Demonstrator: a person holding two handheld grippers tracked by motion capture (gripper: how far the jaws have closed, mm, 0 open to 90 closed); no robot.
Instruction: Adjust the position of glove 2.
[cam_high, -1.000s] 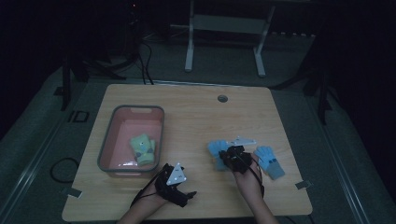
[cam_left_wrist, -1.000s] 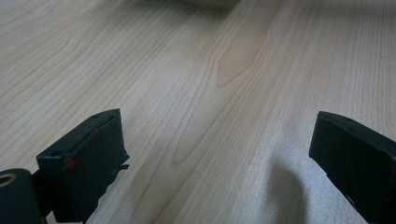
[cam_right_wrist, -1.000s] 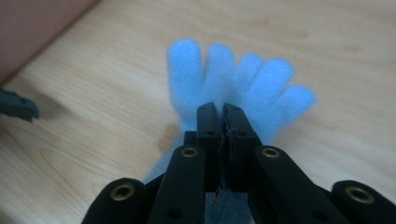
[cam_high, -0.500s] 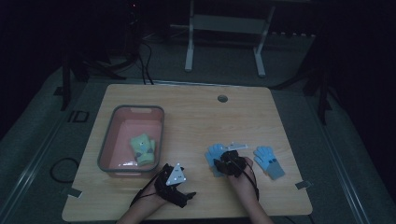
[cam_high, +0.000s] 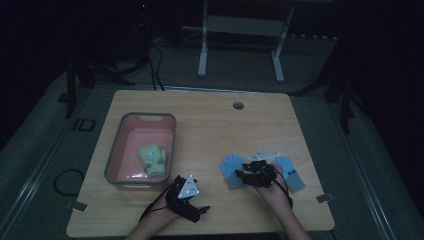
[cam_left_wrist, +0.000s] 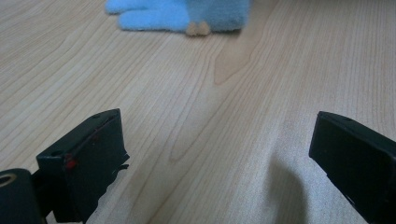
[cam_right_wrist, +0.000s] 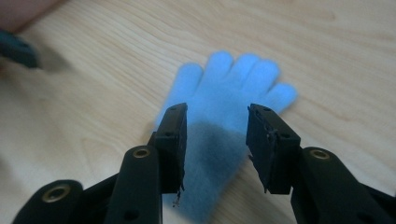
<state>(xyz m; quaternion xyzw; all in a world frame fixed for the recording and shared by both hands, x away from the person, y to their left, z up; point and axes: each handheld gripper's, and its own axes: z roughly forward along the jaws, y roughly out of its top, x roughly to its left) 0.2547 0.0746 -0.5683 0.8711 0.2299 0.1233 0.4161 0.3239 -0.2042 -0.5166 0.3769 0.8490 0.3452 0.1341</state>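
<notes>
A light blue glove (cam_high: 231, 170) lies flat on the wooden table, fingers spread. My right gripper (cam_high: 245, 175) hovers over its cuff end. In the right gripper view the jaws (cam_right_wrist: 217, 121) stand apart above the glove (cam_right_wrist: 233, 88), which shows between them with no pad pressing on it; they have just been opening. A second blue glove (cam_high: 291, 173) lies to the right of that hand. A green glove (cam_high: 153, 160) rests in the pink bin (cam_high: 126, 121). My left gripper (cam_high: 200, 210) sits near the front edge, its jaws (cam_left_wrist: 219, 135) wide open over bare wood, the blue glove (cam_left_wrist: 187, 14) farther off.
The grey-rimmed pink bin stands at the table's left. A round cable hole (cam_high: 238, 105) sits near the far edge. Bare wood (cam_high: 215, 130) spreads across the middle and back. Beyond the table are dark floor and a white stand (cam_high: 240, 30).
The right hand has shifted slightly over the left blue glove, which now lies spread flat on the table. The left hand has kept still.
</notes>
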